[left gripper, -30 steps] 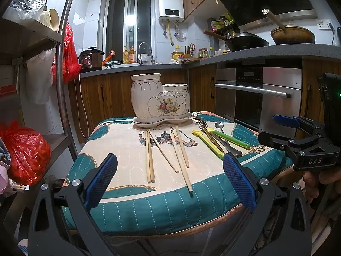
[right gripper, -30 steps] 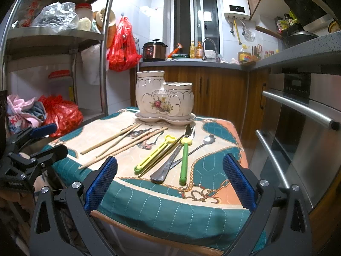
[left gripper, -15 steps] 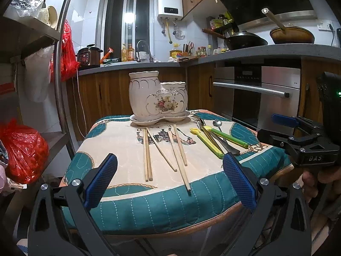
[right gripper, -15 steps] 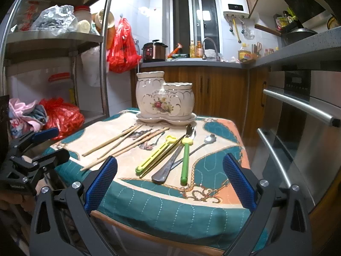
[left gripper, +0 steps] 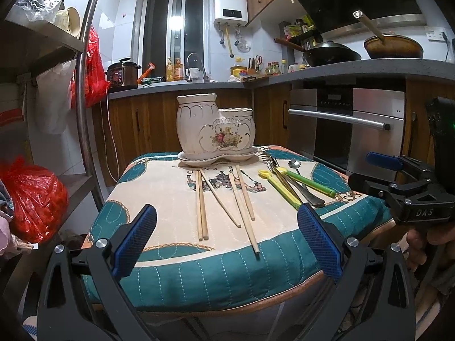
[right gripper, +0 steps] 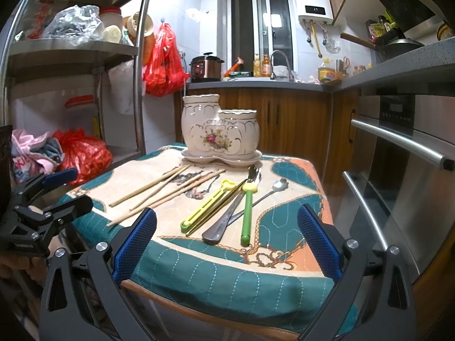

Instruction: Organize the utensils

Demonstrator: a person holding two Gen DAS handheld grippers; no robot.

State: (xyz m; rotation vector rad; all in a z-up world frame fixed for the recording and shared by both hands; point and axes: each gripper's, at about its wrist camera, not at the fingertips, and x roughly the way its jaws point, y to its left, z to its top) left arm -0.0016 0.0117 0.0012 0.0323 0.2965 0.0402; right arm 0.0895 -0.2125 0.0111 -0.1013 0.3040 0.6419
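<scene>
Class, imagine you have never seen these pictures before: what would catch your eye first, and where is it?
Probably the cream ceramic holder with its painted flowers, standing on a saucer at the far edge of the cushioned table. In front of it lie wooden chopsticks fanned out on the left and the bright green-handled utensils on the right.

Each gripper is built of matte black angular arms, and its two fingers are faced with blue cross-hatched pads. On the left gripper [left gripper: 227, 238] round silver screw heads are seen at the finger joints, with slotted cut-outs lower in the arms; the same is seen on the right gripper [right gripper: 227, 238]. In the left wrist view the right gripper's black body is marked "DAS" in pale letters, a small green light is lit on its upright housing, and bare skin of the right hand [left gripper: 426, 244] is shown.
</scene>
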